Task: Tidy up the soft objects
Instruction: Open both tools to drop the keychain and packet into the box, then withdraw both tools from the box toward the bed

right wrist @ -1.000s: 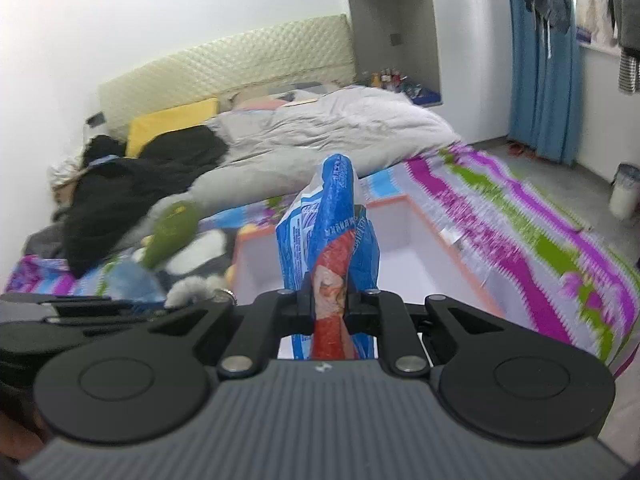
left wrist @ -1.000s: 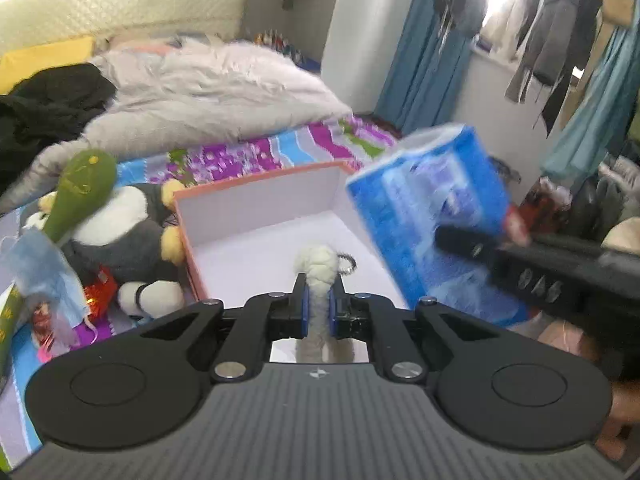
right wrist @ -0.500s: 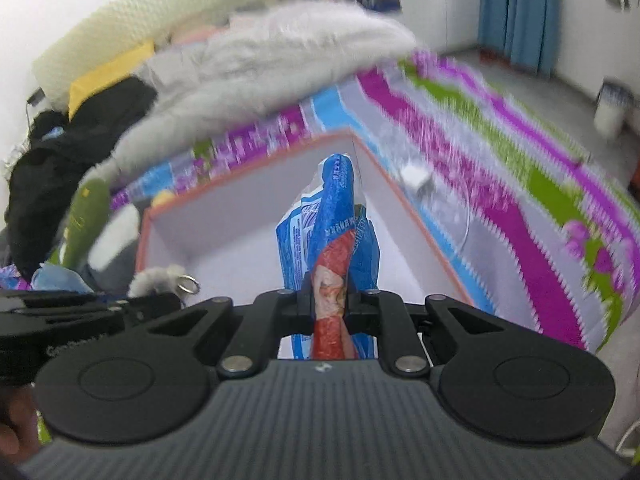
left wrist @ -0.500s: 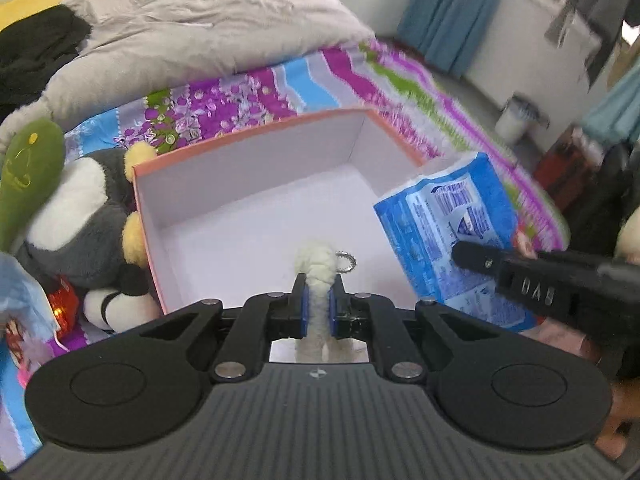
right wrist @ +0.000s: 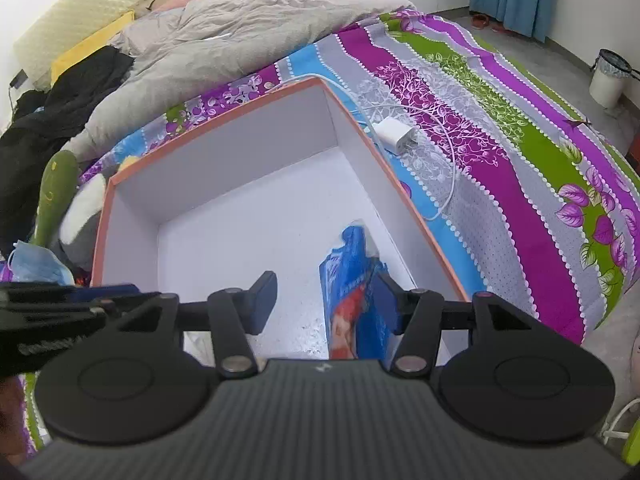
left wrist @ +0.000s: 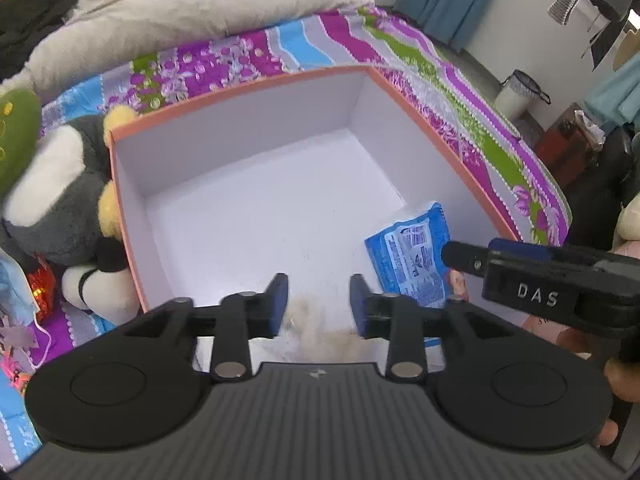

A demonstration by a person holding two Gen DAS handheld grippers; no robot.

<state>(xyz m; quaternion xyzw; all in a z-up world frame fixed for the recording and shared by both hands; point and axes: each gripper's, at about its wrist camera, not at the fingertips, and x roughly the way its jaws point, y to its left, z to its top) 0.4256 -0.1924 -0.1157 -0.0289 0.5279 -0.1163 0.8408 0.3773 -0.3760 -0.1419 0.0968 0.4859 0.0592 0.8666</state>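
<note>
Left wrist view first: we see our left gripper (left wrist: pixel 319 304) with its fingers spread wide, gripping nothing, and a blurred tuft of cream fluffy plush (left wrist: pixel 316 334) lies just below the gap, at the near edge of the box floor. To the right, our right gripper (right wrist: pixel 323 302) also has its fingers spread, and the blue plastic tissue pack with a red patch (right wrist: pixel 354 300) stands on edge between them, against the right finger pad (right wrist: pixel 386 306) and apart from the left one; we cannot tell whether it already rests on the floor. Both grippers hang over the near part of the large white cardboard box with an orange rim (left wrist: pixel 240 92), and the pack sits in its near right corner (left wrist: pixel 416 256). Left of the box, touching its wall, lies a grey, white and yellow plush penguin (left wrist: pixel 52 184). Right of the box, on the striped purple, green and blue bedsheet (right wrist: pixel 520 168), rests a white charger plug with its cable (right wrist: pixel 396 134). Farther back, a rumpled grey duvet (right wrist: pixel 248 28) is heaped across the bed.
</note>
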